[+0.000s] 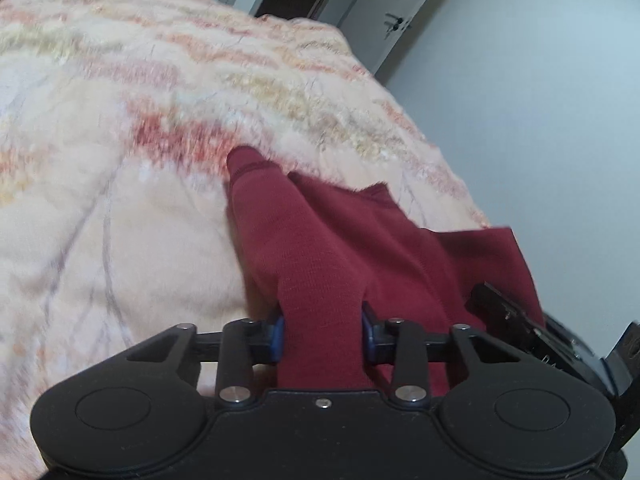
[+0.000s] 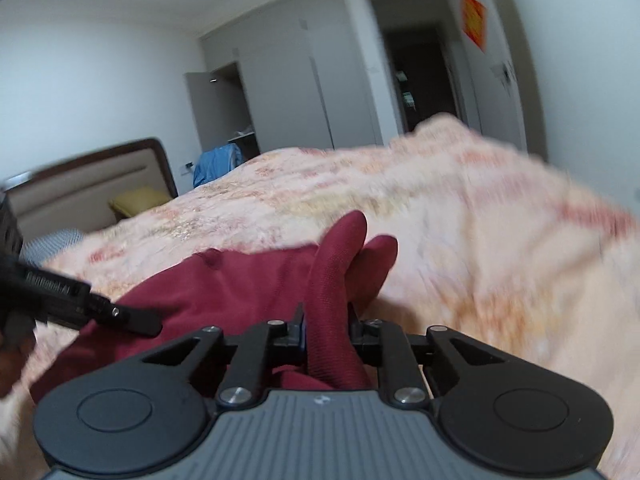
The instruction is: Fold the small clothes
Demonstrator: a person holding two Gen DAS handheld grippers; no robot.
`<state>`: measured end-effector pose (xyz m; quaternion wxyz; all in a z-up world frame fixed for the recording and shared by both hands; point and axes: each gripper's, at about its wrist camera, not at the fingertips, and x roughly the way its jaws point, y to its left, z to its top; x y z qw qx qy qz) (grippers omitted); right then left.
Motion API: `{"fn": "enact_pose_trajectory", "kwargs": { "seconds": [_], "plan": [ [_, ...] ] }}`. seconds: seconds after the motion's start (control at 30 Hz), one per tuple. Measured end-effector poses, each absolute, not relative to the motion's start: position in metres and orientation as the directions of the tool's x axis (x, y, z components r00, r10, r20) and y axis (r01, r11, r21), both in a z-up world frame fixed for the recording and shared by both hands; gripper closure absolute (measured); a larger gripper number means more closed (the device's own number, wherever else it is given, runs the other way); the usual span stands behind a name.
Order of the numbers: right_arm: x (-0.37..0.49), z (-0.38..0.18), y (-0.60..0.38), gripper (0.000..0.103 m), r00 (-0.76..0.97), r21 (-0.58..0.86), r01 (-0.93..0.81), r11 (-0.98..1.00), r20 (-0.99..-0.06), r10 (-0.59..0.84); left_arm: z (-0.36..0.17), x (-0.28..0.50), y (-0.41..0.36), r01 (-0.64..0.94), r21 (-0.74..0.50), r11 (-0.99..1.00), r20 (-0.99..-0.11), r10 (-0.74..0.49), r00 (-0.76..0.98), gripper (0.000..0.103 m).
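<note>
A small dark red knit garment lies on a pink and cream floral bed cover. My left gripper is shut on a bunched fold of it, and a sleeve trails forward from the jaws. In the right wrist view my right gripper is shut on another fold of the same red garment, with a sleeve end sticking up ahead. The left gripper shows at the left of that view, and the right gripper at the right edge of the left wrist view.
The bed cover fills most of both views. A headboard, a yellow pillow and blue cloth lie beyond. A grey wardrobe and a dark doorway stand behind; a white wall borders the bed's right edge.
</note>
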<state>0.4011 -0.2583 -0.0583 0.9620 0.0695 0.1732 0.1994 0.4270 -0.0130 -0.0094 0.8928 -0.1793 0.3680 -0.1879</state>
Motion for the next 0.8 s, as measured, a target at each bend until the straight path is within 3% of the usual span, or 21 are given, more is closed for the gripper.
{"fn": "enact_pose_trajectory", "kwargs": {
  "seconds": [0.23,0.4,0.63,0.8],
  "plan": [
    [0.406,-0.016,-0.200,0.086,0.871,0.060,-0.445,0.893,-0.201,0.448,0.032,0.423,0.018,0.200,-0.381,0.903,-0.521,-0.389,0.760,0.069],
    [0.433,-0.005,-0.156,0.086,0.854,0.090,-0.486,0.869,-0.160,0.495,0.048,0.429,0.059,0.113,-0.371,0.922,-0.514,-0.305,0.802,0.069],
    [0.481,-0.030,-0.119,0.086,0.808,0.230,-0.484,0.844,-0.251,0.532,0.021,0.440,0.095,0.021,-0.396,0.918,-0.568,-0.263,0.780,0.068],
    [0.483,-0.057,-0.123,0.082,0.811,0.222,-0.415,0.883,-0.350,0.469,-0.008,0.442,0.107,-0.025,-0.429,0.903,-0.591,-0.260,0.764,0.064]
  ]
}}
